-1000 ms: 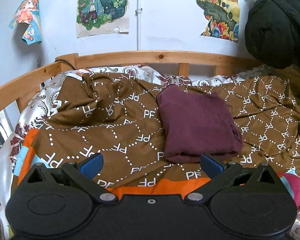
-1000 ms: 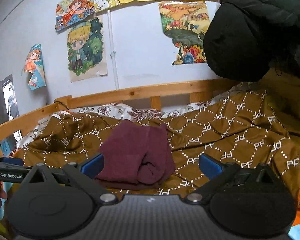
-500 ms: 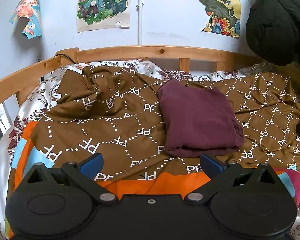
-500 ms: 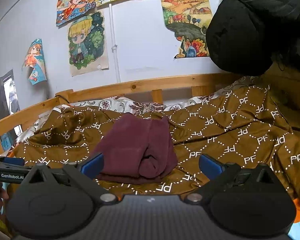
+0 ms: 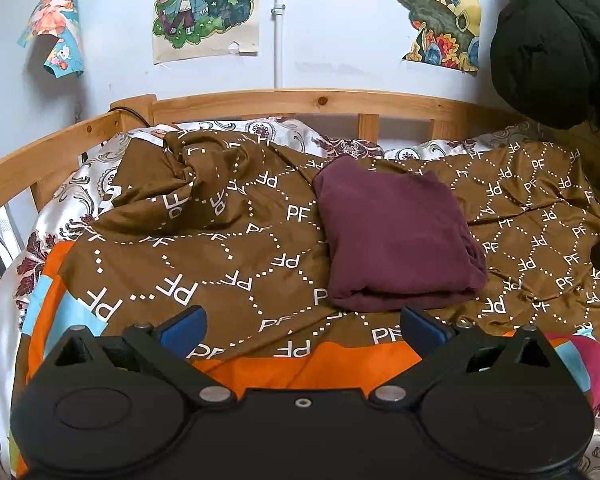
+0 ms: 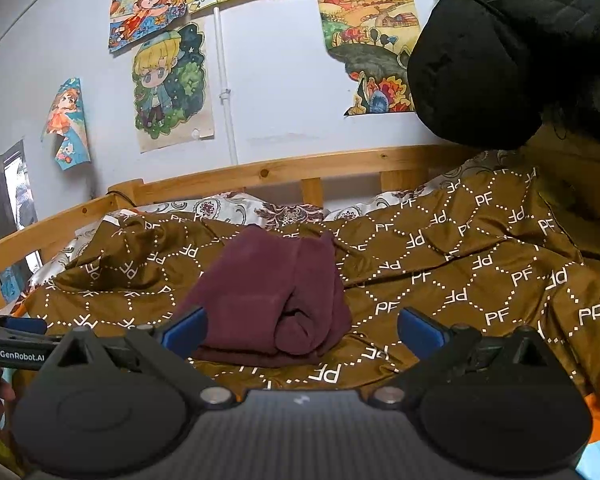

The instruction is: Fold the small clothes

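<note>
A folded maroon garment [image 5: 396,236] lies on the brown patterned blanket [image 5: 220,248], right of centre in the left wrist view. My left gripper [image 5: 302,326] is open, its blue fingertips [image 5: 182,326] held near the garment's front edge with nothing between them. In the right wrist view the same maroon garment [image 6: 268,300] shows its rolled fold end towards me. My right gripper [image 6: 300,330] is open too, just short of the garment and empty. The left gripper's tip [image 6: 20,326] pokes in at the far left of the right wrist view.
A wooden bed rail [image 5: 300,100] runs along the back and left side. A black padded jacket [image 5: 556,40] hangs at the upper right against the wall. Orange and blue bedding [image 5: 300,368] lies at the near edge. Posters [image 6: 172,84] cover the wall.
Both grippers have drawn back and risen slightly, so the maroon garment sits a little farther away. It lies still and folded. Both stay open.
</note>
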Tool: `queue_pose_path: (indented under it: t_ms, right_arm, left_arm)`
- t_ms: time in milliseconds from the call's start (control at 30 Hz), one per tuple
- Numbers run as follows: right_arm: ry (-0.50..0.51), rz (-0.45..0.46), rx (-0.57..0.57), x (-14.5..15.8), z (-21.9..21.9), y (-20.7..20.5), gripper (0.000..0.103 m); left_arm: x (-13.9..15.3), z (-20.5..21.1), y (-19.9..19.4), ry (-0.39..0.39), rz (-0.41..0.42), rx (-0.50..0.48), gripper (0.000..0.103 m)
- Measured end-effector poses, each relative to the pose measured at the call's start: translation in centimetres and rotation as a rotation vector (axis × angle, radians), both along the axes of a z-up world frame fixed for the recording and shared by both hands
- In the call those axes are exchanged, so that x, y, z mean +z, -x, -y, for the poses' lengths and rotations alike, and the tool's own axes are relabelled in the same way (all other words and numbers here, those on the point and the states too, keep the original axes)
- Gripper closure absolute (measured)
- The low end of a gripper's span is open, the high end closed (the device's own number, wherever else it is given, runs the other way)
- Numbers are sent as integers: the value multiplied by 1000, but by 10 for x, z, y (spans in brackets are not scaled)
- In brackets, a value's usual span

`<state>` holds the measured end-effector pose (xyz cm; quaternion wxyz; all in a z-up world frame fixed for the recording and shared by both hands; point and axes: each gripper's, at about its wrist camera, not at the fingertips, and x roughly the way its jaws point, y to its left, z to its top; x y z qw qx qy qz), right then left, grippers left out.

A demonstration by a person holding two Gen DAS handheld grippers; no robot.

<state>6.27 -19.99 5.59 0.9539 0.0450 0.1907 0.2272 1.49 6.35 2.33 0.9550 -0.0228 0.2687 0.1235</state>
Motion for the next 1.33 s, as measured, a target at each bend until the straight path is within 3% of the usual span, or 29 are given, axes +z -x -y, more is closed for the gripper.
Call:
queue_pose_path:
  t_ms: [700,1000,1333]
  right_arm:
    - [-1,-4,-3,-1,1,0,0]
    - [-2,-9,-6,-3,2,-1,0]
    - [-7,-21,-15,-6,3,-1,0]
  left_arm:
    - [0,-3,0,28,-14,11,1]
    - [0,1,0,-9,-18,6,1]
    - [-1,2,0,3,-23,-16,1]
